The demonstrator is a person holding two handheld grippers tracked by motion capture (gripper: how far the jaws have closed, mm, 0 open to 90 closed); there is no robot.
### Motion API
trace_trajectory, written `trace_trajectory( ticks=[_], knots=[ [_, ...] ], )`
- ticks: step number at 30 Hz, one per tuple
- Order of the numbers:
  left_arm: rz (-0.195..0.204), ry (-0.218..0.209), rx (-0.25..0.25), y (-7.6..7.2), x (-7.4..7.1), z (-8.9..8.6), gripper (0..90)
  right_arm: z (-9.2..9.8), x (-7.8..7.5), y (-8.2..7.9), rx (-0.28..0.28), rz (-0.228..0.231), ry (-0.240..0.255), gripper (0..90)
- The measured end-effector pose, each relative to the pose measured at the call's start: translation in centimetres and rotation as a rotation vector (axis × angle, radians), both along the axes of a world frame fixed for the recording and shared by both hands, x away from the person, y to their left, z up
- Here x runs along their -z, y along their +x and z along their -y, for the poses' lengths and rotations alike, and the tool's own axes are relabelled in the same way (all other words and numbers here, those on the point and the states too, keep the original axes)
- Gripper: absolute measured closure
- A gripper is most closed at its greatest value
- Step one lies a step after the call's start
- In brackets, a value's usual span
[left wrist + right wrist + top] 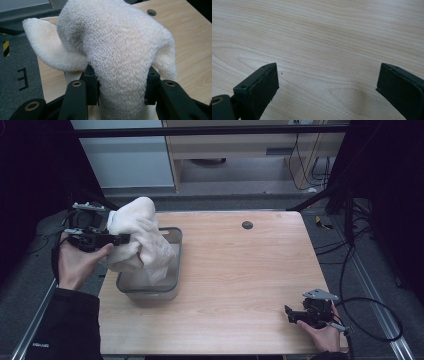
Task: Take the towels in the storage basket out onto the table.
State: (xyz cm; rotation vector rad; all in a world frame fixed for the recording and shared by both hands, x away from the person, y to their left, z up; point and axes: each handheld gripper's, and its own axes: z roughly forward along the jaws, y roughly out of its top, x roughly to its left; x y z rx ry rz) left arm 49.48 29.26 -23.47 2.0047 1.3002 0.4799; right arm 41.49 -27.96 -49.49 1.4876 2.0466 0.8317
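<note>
Cream terry towel (pixel 137 240) hangs over grey metal rectangular bin (pixel 172 285); right gripper (pixel 295 316) far right of bin, on wooden table (pixel 240 285).

Light fell evenly from above on the table (pixel 240 270), its wood bright while the surroundings at both sides sank into near-black. The high view looked soft and a little grainy, with no glare. In the left gripper view the towel (pixel 117 50) was sharp, every loop crisp, shaded on its underside. In the right gripper view the wood grain was clear, and a faint shadow lay between the dark jaws.
</note>
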Motion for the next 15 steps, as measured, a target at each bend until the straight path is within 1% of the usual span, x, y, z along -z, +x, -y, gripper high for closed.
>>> trace_trajectory(
  ticks=[7, 8, 9, 11, 13, 15],
  knots=[
    [0.007, 0.004, 0.02, -0.7, -1.0, 0.0, 58.1, 0.0, 0.0, 0.0, 0.002, 0.002, 0.0, 3.9],
    [0.01, -0.002, 0.024, -0.9, -1.3, 0.2, 58.1, 0.0, 0.0, 0.0, 0.001, 0.002, 0.0, 3.9],
    [0.009, 0.001, 0.034, -1.0, -1.5, 0.3, 58.1, 0.0, 0.0, 0.0, 0.002, 0.002, 0.0, 3.9],
    [0.009, 0.001, 0.037, -1.1, -1.6, 0.5, 58.1, 0.0, 0.0, 0.0, 0.001, 0.002, 0.0, 3.9],
    [0.009, 0.005, 0.056, -1.3, -2.0, 1.1, 58.1, 0.0, 0.0, 0.0, 0.001, 0.002, 0.001, 3.9],
    [0.01, 0.009, 0.064, -1.4, -2.1, 1.3, 58.1, 0.0, 0.0, 0.0, 0.002, 0.002, 0.0, 3.9]
  ],
)
